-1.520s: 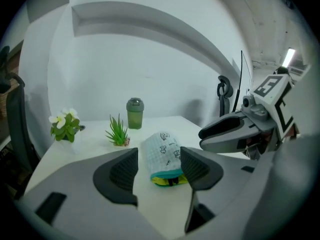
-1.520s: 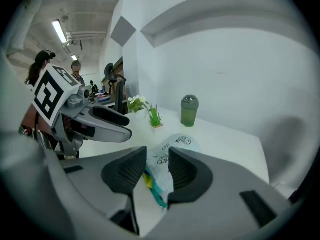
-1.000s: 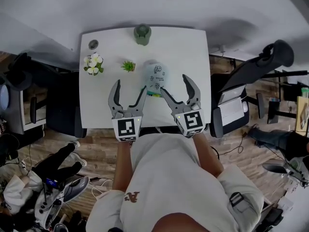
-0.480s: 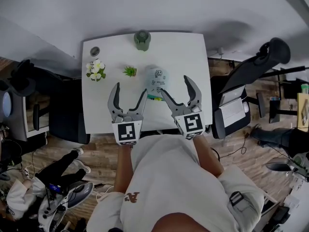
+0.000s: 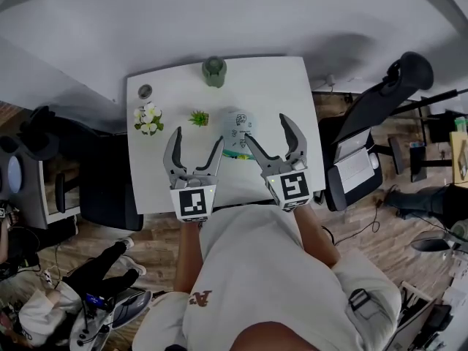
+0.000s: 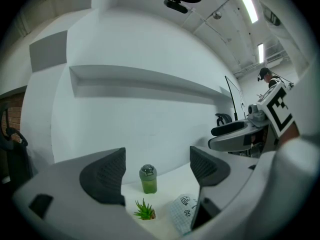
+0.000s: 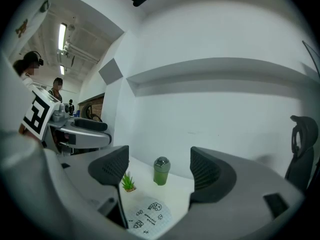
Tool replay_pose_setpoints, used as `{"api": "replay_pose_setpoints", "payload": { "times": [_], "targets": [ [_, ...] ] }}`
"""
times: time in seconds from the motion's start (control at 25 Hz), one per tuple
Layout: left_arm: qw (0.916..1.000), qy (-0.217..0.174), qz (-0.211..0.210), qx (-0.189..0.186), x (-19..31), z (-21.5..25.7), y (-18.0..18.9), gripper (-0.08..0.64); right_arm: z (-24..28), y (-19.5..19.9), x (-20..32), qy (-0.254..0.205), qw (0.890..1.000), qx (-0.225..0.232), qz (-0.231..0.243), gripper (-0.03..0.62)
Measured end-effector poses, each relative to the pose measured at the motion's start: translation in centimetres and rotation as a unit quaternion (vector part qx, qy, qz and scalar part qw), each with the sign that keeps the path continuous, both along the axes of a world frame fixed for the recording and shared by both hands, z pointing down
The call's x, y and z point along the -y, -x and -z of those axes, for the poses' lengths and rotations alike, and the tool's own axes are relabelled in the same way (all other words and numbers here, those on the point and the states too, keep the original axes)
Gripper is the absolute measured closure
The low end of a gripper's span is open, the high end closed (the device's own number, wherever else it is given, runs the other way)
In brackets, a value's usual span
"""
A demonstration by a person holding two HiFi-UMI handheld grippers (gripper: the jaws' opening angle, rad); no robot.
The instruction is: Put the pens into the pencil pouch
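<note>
– As the scene is viewed from above, where is the pencil pouch [image 5: 238, 125] found?

– It is seen lying flat near the middle of the white desk [image 5: 274, 86], just beyond the two tongs. A small coloured strip [image 5: 235, 154] is glimpsed at its near edge, too small to be identified.

– How are the tongs held?

– The left tongs [image 5: 197, 140] are spread wide, with nothing gripped, and are held over the desk's near part, left of the pouch. The right tongs [image 5: 267, 129] are likewise released and empty, just right of the pouch.

– What else is seen?

– A small green plant [image 5: 198, 118] is set just left of the pouch. A green jar [image 5: 214, 72] is placed at the far edge. White flowers [image 5: 149, 118] and a small round object [image 5: 145, 91] are found at the left. A dark office chair [image 5: 380, 101] is parked beside the desk's right side.
</note>
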State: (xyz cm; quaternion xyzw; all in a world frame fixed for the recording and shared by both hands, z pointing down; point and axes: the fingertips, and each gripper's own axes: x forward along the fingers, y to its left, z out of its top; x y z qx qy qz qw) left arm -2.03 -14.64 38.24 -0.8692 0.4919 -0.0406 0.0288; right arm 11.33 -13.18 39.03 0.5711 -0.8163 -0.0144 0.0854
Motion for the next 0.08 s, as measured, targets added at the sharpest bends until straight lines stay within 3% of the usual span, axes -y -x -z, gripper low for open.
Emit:
{"api": "replay_pose_setpoints", "payload": {
  "times": [0.08],
  "targets": [
    [1.0, -0.003, -0.001, -0.002, 0.16, 0.26, 0.1, 0.172, 0.28, 0.07, 0.15, -0.003, 1.0, 0.001, -0.004, 0.218]
  ]
}}
